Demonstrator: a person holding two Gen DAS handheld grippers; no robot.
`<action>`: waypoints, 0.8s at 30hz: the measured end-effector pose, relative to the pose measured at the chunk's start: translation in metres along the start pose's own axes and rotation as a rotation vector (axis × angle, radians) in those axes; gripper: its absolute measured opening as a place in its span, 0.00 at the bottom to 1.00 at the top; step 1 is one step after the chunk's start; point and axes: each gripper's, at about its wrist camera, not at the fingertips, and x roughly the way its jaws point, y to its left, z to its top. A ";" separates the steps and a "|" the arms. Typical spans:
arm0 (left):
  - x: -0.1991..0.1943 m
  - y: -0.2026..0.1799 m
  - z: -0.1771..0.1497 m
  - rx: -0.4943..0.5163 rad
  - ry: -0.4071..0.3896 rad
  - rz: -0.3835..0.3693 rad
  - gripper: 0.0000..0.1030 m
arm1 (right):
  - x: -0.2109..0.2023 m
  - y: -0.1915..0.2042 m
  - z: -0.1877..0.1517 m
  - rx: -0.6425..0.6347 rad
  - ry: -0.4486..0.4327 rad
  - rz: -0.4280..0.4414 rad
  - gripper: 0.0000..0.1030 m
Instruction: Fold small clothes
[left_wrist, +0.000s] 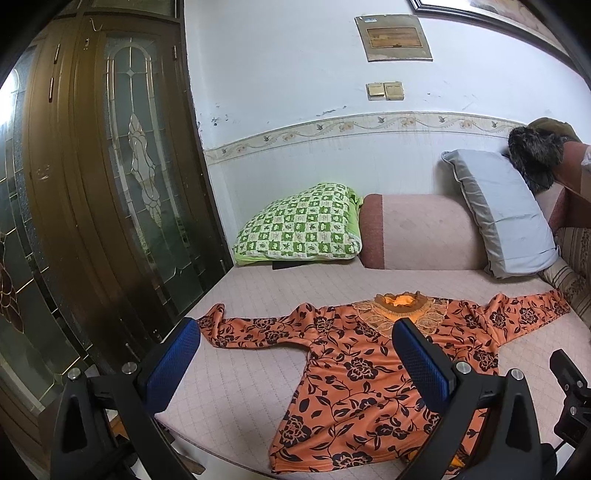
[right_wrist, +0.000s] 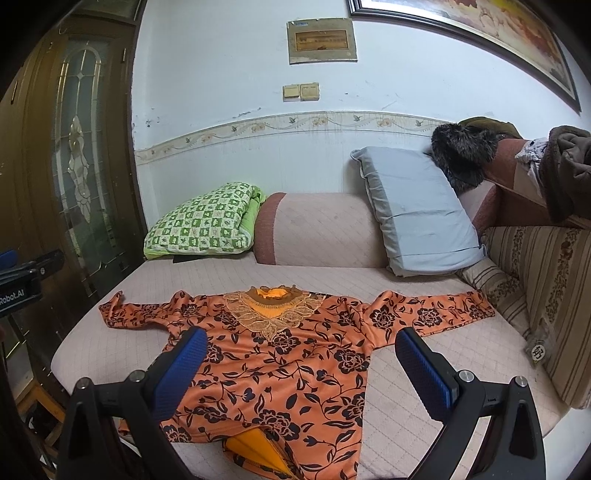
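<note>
Both views: soft, even indoor light, moderately bright, source not visible; white wall (left_wrist: 295, 74) at top centre is brightest, wooden door (left_wrist: 92, 184) at left stays dim with a dull sheen on its glass panel. Shadows faint, only thin dark edges under the blue-padded fingers (right_wrist: 184, 365) and beneath the cushions at mid-frame. Strong fisheye bending at the edges curves the door frame and picture frame (right_wrist: 480, 37), black vignette fills the corners; centre fairly sharp, near gripper parts at bottom slightly soft, mild greenish-yellow cast.
</note>
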 end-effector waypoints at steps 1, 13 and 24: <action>0.000 0.000 0.001 0.000 -0.001 -0.001 1.00 | 0.000 0.000 0.000 -0.001 0.000 0.001 1.00; 0.000 0.002 0.003 0.000 -0.001 0.001 1.00 | 0.001 0.004 0.000 -0.012 0.000 0.006 1.00; 0.010 -0.005 0.002 0.014 0.016 -0.003 1.00 | 0.010 0.000 -0.002 -0.002 0.021 0.004 1.00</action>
